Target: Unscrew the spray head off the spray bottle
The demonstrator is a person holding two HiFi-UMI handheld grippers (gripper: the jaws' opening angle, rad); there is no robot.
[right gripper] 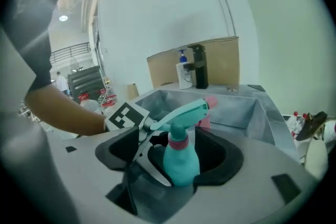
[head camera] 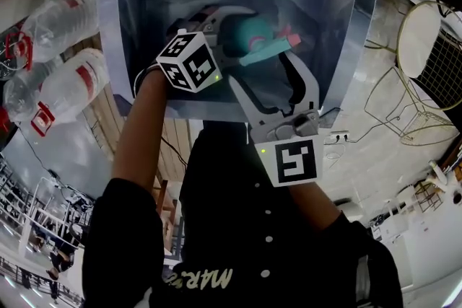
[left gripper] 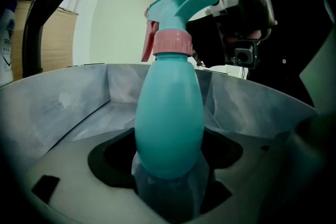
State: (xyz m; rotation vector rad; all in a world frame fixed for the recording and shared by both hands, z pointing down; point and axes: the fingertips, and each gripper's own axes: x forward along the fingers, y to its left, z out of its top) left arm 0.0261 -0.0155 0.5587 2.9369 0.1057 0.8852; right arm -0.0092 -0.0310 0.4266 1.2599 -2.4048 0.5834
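A teal spray bottle (head camera: 242, 36) stands upright inside a grey bin (head camera: 339, 25). Its teal spray head (left gripper: 181, 5) sits on a pink collar (left gripper: 172, 43) and has a pink trigger (left gripper: 147, 47). My left gripper (left gripper: 168, 178) is shut on the bottle's rounded body (right gripper: 181, 160), low down. My right gripper (head camera: 266, 72) comes in from the near side with its jaws spread wide on either side of the spray head. In the right gripper view the bottle stands between my open jaws, and the pads do not press on it.
The bin has tall grey walls (right gripper: 236, 107) around the bottle. Large water bottles (head camera: 58, 83) lie to the left of it, and a wire chair (head camera: 426, 47) stands to the right. Behind the bin is a cardboard box (right gripper: 220, 63) with a pump bottle (right gripper: 184, 73) and a dark bottle (right gripper: 199, 66).
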